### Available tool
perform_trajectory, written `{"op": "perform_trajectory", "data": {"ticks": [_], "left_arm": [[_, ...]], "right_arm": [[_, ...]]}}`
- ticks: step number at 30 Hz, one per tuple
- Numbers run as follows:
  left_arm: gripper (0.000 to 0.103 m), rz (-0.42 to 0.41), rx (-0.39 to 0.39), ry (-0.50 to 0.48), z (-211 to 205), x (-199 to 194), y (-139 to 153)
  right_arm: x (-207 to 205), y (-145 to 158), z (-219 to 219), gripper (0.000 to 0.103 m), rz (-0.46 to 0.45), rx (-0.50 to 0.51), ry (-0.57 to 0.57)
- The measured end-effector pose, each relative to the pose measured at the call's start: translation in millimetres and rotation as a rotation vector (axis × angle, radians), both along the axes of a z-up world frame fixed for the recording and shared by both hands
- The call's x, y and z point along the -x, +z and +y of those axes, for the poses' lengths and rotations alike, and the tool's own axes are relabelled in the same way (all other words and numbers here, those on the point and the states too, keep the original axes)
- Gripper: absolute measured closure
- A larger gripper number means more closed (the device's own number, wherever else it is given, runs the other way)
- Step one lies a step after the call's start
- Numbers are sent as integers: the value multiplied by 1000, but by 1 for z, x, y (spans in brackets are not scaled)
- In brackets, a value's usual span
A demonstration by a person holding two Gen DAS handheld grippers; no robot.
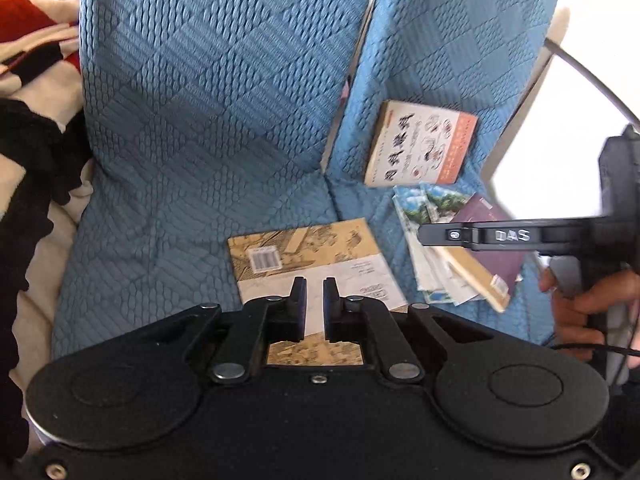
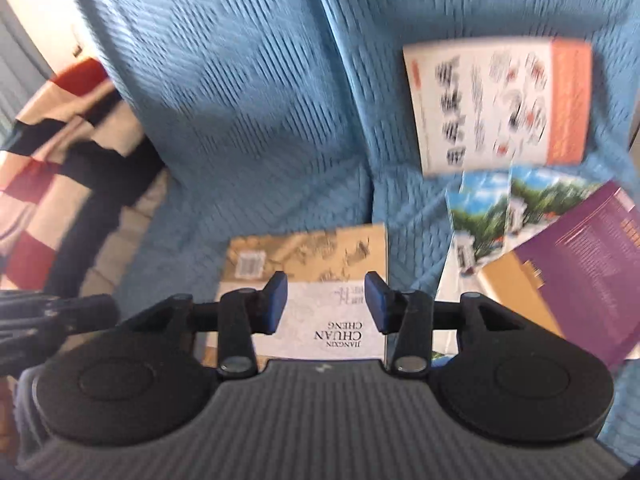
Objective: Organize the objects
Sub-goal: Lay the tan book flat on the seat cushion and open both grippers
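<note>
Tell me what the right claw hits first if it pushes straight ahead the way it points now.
Most likely the tan-and-white book lying flat on the blue sofa cover. The right claw is open and empty, with that book showing straight ahead between its fingers. The picture is blurred, so depth is uncertain.

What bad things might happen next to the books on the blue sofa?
1. The purple book lies crooked on loose leaflets; pulling one might drag the others off the sofa cover.
2. The white and orange book leans against the backrest and may topple onto that pile if bumped.
3. The open right gripper and the nearly shut left gripper both hover over the tan book; they might collide.
</note>
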State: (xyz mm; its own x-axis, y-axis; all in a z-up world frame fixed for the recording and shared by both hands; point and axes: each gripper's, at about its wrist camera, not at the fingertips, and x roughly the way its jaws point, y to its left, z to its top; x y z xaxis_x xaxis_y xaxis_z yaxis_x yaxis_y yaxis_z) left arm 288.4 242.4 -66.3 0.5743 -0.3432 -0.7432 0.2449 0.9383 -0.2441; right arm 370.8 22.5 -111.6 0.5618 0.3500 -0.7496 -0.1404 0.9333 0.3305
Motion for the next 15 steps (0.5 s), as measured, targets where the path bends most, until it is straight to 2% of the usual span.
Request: {"op": "perform_trajectory", "data": {"ticks": [7,11,15], "left_arm": [[95,-86,21,4,-23,31,37],[95,-102,105,27,-30,51,49],[95,-104,145,21,-42,72,53]], "right_arm": [[60,61,-18,58,-154,-10,-29],[98,83,-31,57,-218,-6,-54],[134,95,-40,58,-275,17,-73]]}}
